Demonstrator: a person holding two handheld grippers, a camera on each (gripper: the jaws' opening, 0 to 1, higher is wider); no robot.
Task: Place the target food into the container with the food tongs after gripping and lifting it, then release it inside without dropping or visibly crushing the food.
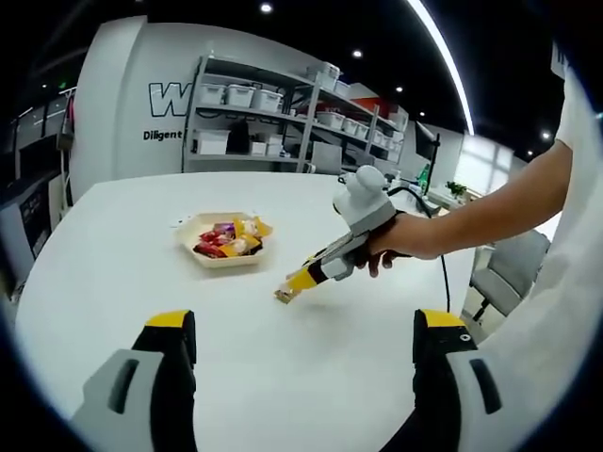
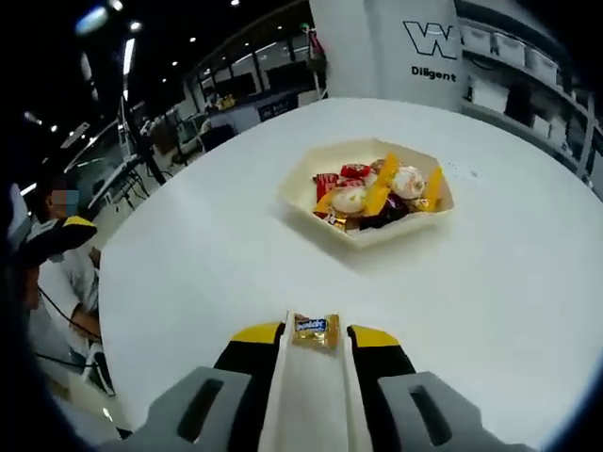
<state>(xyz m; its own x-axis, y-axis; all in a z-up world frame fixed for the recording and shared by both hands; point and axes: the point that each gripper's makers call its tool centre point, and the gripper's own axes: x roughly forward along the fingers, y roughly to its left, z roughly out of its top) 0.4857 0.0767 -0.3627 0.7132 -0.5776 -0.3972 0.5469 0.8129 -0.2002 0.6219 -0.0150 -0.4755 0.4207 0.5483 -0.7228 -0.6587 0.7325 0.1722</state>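
We see the tongs [image 2: 316,386] run forward between the right gripper's [image 2: 316,337] yellow-tipped jaws, their white blades closed on a small gold-wrapped candy [image 2: 316,331] at the tips, just above the white table [image 2: 188,273]. The wrapper bears dark lettering too small for us to read. In the left gripper view the same right gripper [image 1: 311,273], held by a person's hand [image 1: 400,240], points the candy [image 1: 285,294] down close to the tabletop, beside the tray; whether it touches the table we cannot tell.

The left gripper's [image 1: 301,339] own jaws stand wide apart over bare table [image 1: 94,273] with nothing between them.

Beyond the candy sits the container [image 2: 372,235], a shallow cream tray holding red, yellow and white wrapped sweets [image 2: 377,193]. Open table lies between candy and tray, and nothing stands in the way. The table's round edge curves off on the near and far sides, with plenty of bare surface around the tray.

Farther back a wall carries a large "W" and the word "Diligent" [image 1: 162,135], beside metal shelves [image 1: 283,118] of white bins. A grey chair [image 1: 504,268] stands past the table's edge.
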